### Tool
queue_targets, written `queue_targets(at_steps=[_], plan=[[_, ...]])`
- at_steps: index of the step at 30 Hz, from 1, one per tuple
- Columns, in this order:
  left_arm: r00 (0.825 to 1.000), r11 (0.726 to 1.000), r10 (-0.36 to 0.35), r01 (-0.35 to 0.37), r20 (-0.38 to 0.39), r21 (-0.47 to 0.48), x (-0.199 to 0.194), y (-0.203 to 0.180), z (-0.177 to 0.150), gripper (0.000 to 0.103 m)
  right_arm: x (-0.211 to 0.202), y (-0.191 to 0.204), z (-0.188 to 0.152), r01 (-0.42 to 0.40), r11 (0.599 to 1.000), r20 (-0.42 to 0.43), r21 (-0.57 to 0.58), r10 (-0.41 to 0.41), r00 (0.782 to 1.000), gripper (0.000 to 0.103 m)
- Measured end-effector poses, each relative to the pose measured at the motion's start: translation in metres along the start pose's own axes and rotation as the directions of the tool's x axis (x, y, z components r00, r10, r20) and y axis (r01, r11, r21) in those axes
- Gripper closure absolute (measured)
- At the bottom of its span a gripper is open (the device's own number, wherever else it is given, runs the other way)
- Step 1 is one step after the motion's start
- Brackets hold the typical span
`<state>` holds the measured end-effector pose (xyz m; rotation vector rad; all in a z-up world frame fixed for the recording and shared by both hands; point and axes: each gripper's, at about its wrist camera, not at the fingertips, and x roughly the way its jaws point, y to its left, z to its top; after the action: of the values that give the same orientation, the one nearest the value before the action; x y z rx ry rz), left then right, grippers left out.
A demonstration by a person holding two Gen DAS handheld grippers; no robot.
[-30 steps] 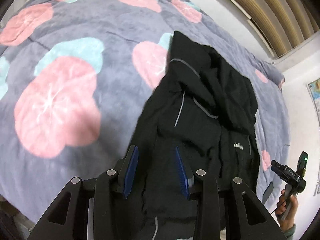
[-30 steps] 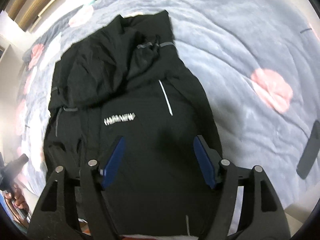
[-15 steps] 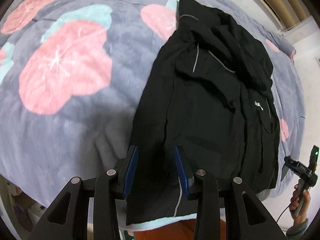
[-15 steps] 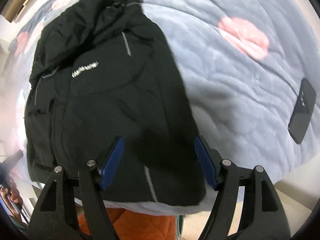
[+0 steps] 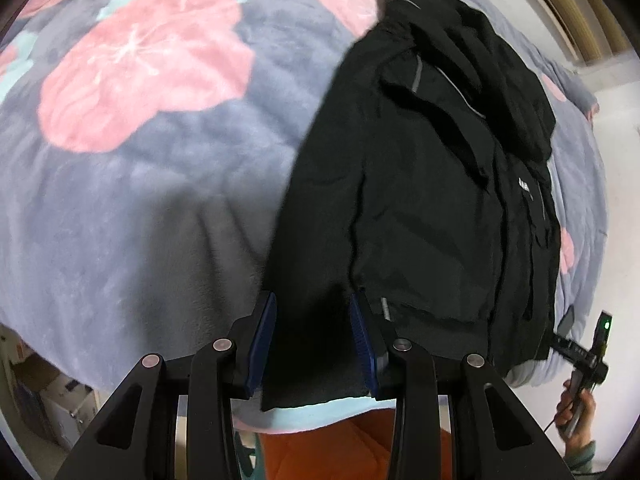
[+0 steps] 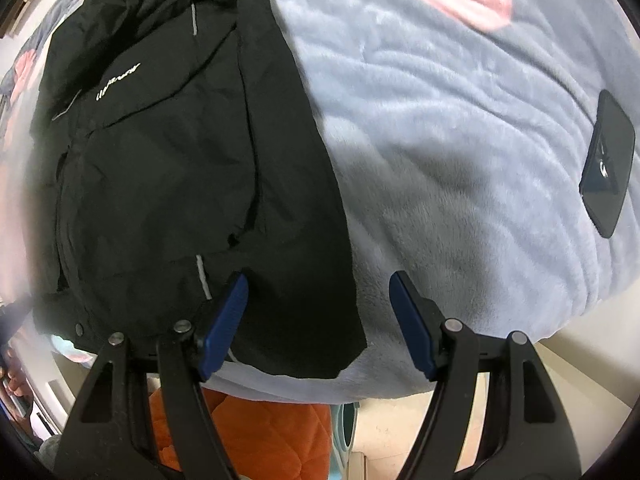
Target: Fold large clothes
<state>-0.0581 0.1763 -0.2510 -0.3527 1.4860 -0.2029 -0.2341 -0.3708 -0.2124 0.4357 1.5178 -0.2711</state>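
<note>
A black jacket (image 5: 432,184) with grey reflective strips and a small white logo lies lengthwise on the bed, hood at the far end, hem at the near edge. It also shows in the right wrist view (image 6: 172,152). My left gripper (image 5: 312,340) is open, its blue pads either side of the hem's left corner, low over the cloth. My right gripper (image 6: 320,320) is open wide over the hem's right corner, holding nothing. The other hand-held gripper (image 5: 584,356) shows at the right edge of the left wrist view.
The bed is covered by a grey-blue fleece blanket (image 5: 152,208) with pink and teal blotches. A black phone (image 6: 608,164) lies on the blanket to the right of the jacket. An orange quilted cloth (image 6: 256,432) shows below the bed edge. Cardboard boxes (image 5: 36,392) stand on the floor at left.
Both grippers have drawn back from over the jacket's middle toward its hem at the near bed edge. Both stay open. The jacket itself has not moved.
</note>
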Motion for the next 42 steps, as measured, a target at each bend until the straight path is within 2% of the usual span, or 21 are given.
queue_targets(at_steps=[3, 4, 5, 8, 9, 11, 14, 19, 21, 24, 26, 27, 28, 29, 30, 34, 38, 42], plan=[[1.0, 0.999, 0.003, -0.002, 0.026, -0.044, -0.005, 0.012, 0.0, 0.063, 0.002, -0.003, -0.002, -0.01, 1.0, -0.002, 0.0, 0.01, 1.0, 0.032], [1.0, 0.998, -0.004, 0.005, 0.022, -0.057, -0.005, 0.015, 0.0, 0.058, 0.003, -0.005, -0.001, -0.016, 1.0, -0.004, 0.002, 0.016, 1.0, 0.032], [1.0, 0.997, -0.023, 0.023, 0.001, -0.075, -0.001, 0.02, -0.001, 0.052, 0.005, -0.007, -0.002, -0.025, 1.0, -0.006, 0.005, 0.025, 1.0, 0.032], [0.989, 0.989, -0.123, 0.116, -0.081, -0.092, 0.016, 0.025, -0.005, 0.05, 0.013, -0.012, 0.001, -0.061, 0.998, -0.019, 0.014, 0.061, 0.998, 0.032], [0.984, 0.988, -0.134, 0.124, -0.114, -0.098, 0.025, 0.025, -0.008, 0.049, 0.016, -0.014, 0.002, -0.076, 0.997, -0.023, 0.022, 0.076, 0.997, 0.032], [0.979, 0.987, -0.138, 0.124, -0.148, -0.104, 0.037, 0.024, -0.014, 0.048, 0.023, -0.021, 0.002, -0.107, 0.993, -0.037, 0.045, 0.109, 0.993, 0.032], [0.978, 0.983, -0.152, 0.134, -0.145, -0.126, 0.042, 0.027, -0.018, 0.045, 0.027, -0.027, 0.002, -0.151, 0.987, -0.05, 0.061, 0.154, 0.987, 0.031], [0.97, 0.975, -0.186, 0.162, -0.159, -0.153, 0.047, 0.031, -0.019, 0.044, 0.034, -0.021, 0.002, -0.222, 0.975, -0.104, 0.0, 0.22, 0.97, 0.031], [0.968, 0.975, -0.189, 0.165, -0.167, -0.151, 0.048, 0.03, -0.017, 0.044, 0.038, -0.017, 0.002, -0.195, 0.98, -0.107, -0.039, 0.19, 0.976, 0.03], [0.968, 0.977, -0.181, 0.156, -0.173, -0.147, 0.05, 0.027, -0.015, 0.042, 0.05, -0.021, 0.01, -0.215, 0.977, -0.115, -0.007, 0.213, 0.97, 0.03], [0.975, 0.983, -0.151, 0.131, -0.164, -0.125, 0.051, 0.02, -0.015, 0.043, 0.055, -0.025, 0.015, -0.226, 0.974, -0.118, 0.009, 0.225, 0.967, 0.031], [0.978, 0.987, -0.135, 0.119, -0.158, -0.107, 0.05, 0.017, -0.015, 0.044, 0.054, -0.025, 0.017, -0.223, 0.975, -0.114, -0.002, 0.222, 0.968, 0.036], [0.983, 0.992, -0.112, 0.102, -0.146, -0.078, 0.048, 0.01, -0.016, 0.056, 0.05, -0.023, 0.018, -0.226, 0.974, -0.104, -0.014, 0.224, 0.969, 0.042], [0.985, 0.993, -0.109, 0.102, -0.136, -0.058, 0.045, 0.006, -0.016, 0.081, 0.045, -0.021, 0.019, -0.245, 0.969, -0.093, -0.03, 0.242, 0.966, 0.066], [0.985, 0.992, -0.124, 0.119, -0.116, -0.042, 0.04, 0.0, -0.014, 0.088, 0.04, -0.018, 0.023, -0.258, 0.965, -0.089, -0.039, 0.254, 0.963, 0.088], [0.989, 0.989, -0.145, 0.144, -0.041, -0.016, 0.017, -0.015, -0.003, 0.092, 0.012, -0.009, 0.029, -0.253, 0.966, -0.024, -0.054, 0.252, 0.967, 0.095], [0.968, 0.969, -0.242, 0.244, 0.072, -0.024, -0.017, -0.027, 0.022, 0.093, -0.025, 0.001, 0.037, -0.299, 0.952, 0.055, -0.064, 0.302, 0.952, 0.096], [0.959, 0.969, -0.246, 0.244, 0.138, 0.035, -0.04, -0.049, 0.053, 0.093, -0.055, 0.014, 0.065, -0.323, 0.942, 0.123, -0.093, 0.333, 0.935, 0.096]])
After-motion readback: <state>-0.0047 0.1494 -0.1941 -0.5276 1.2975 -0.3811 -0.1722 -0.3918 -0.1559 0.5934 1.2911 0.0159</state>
